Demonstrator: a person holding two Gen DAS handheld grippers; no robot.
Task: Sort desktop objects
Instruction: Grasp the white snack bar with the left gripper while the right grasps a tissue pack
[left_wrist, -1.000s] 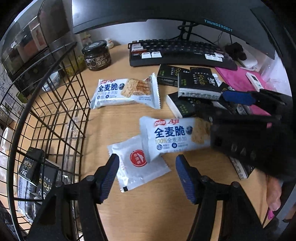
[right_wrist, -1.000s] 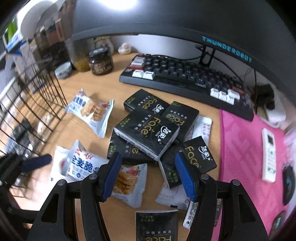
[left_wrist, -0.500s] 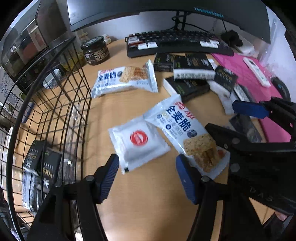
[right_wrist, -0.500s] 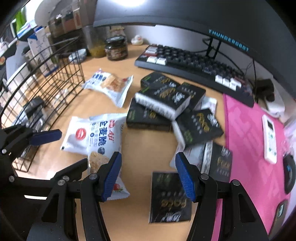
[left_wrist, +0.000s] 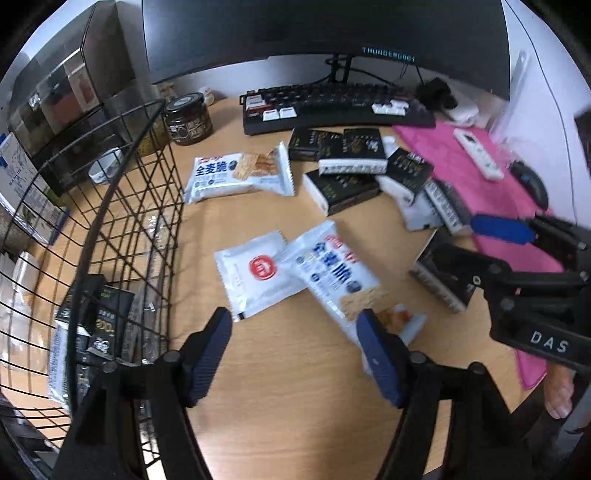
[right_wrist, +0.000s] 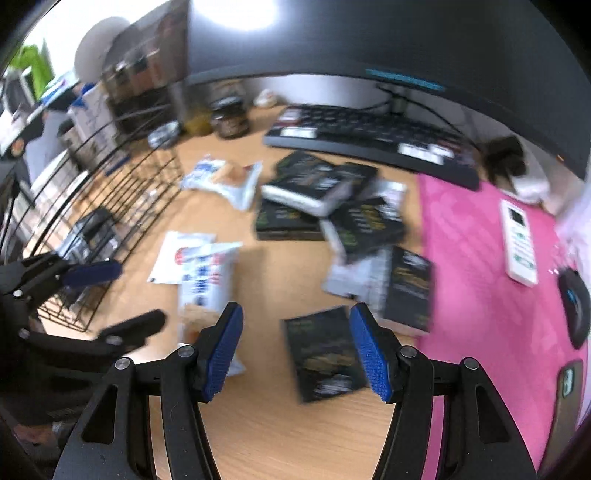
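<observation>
My left gripper (left_wrist: 295, 332) hangs over bare desk beside the wire basket (left_wrist: 122, 221). Its jaws are opening and hold nothing. Just ahead lie a white sachet with a red logo (left_wrist: 258, 273) and a cracker packet (left_wrist: 336, 273), whose near end reaches my right fingertip. A second cracker packet (left_wrist: 236, 173) lies farther back. My right gripper (right_wrist: 295, 332) is open above a single black tissue pack (right_wrist: 325, 354), pads clear of it. A heap of black tissue packs (right_wrist: 332, 206) lies beyond. Each gripper shows in the other's view: right gripper (left_wrist: 476, 243), left gripper (right_wrist: 114, 299).
The basket holds black packs (left_wrist: 107, 321). A keyboard (left_wrist: 332, 107) and a monitor stand at the back, with a dark jar (left_wrist: 188, 118) to their left. On the right, a pink mat (right_wrist: 480, 277) carries a remote (right_wrist: 517, 240), a mouse (right_wrist: 572, 306) and a phone (right_wrist: 569, 380).
Both grippers have pulled back toward the desk's near edge and risen a little. The near cracker packet has swung from crosswise to diagonal. The left jaws have widened.
</observation>
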